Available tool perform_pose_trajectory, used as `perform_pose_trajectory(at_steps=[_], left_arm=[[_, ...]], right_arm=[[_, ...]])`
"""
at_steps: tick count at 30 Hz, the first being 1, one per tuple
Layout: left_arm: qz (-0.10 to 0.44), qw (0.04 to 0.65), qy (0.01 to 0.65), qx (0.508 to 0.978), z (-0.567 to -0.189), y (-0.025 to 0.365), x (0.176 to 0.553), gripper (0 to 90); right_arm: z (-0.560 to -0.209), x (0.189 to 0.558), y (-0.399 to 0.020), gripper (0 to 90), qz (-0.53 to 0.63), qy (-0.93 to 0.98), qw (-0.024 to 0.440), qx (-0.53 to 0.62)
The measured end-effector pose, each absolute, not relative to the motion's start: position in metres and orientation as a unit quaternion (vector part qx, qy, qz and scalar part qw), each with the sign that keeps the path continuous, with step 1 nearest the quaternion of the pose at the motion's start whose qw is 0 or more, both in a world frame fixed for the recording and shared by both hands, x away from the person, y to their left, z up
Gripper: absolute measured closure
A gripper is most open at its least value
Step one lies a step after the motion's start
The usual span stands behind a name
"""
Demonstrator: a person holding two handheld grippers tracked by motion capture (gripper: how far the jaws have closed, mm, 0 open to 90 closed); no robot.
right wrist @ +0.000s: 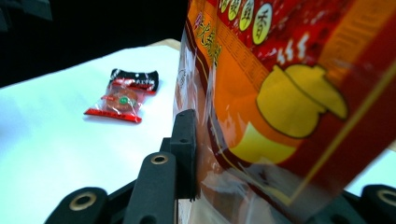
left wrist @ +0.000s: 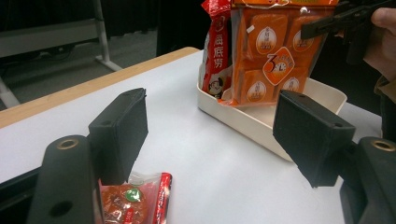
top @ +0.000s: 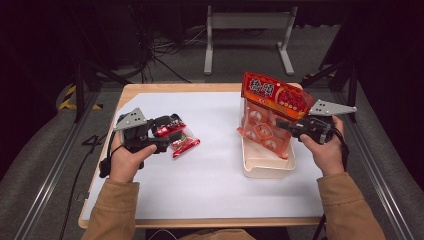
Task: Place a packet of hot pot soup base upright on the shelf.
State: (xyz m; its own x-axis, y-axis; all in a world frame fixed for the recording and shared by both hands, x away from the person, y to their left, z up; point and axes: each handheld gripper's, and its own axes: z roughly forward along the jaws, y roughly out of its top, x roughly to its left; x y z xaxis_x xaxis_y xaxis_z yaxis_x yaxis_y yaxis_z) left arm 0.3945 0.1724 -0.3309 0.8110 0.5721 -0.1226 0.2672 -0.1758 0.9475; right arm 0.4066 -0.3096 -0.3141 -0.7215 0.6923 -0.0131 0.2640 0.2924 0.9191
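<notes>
A large orange-red snack bag (top: 270, 107) hangs upright over the cream tray (top: 267, 170), its lower edge inside the tray. My right gripper (top: 284, 124) is shut on the bag's right side; in the right gripper view the bag (right wrist: 289, 93) covers the right jaw of my right gripper (right wrist: 233, 154). Two small packets lie on the white sheet at the left: a red one (top: 184, 143) and a black-and-red one (top: 168, 126). My left gripper (top: 170, 134) stands open just over them. In the left gripper view the red packet (left wrist: 133, 200) lies under the left jaw of my left gripper (left wrist: 212, 123).
White paper (top: 210, 175) covers most of the wooden table (top: 131, 90). The tray (left wrist: 261, 126) sits at the right side of the sheet. Dark stands and a grey frame (top: 247, 30) lie beyond the far edge. Both small packets (right wrist: 119, 102) lie well left of the tray.
</notes>
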Motion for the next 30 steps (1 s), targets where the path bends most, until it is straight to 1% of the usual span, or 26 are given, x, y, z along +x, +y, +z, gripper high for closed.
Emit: perform_pose_trajectory(at_steps=[21,30], left_arm=[[0.132,0.578,0.280,0.755,-0.332,0.174,0.394,27.5],[0.133,0.578,0.284,0.753,-0.332,0.178,0.394,27.5]], right_arm=[[-0.315,0.396,-0.294,70.3,0.451,0.794,0.263,0.311],[-0.310,0.393,-0.293,70.3,0.440,0.791,0.267,0.329]])
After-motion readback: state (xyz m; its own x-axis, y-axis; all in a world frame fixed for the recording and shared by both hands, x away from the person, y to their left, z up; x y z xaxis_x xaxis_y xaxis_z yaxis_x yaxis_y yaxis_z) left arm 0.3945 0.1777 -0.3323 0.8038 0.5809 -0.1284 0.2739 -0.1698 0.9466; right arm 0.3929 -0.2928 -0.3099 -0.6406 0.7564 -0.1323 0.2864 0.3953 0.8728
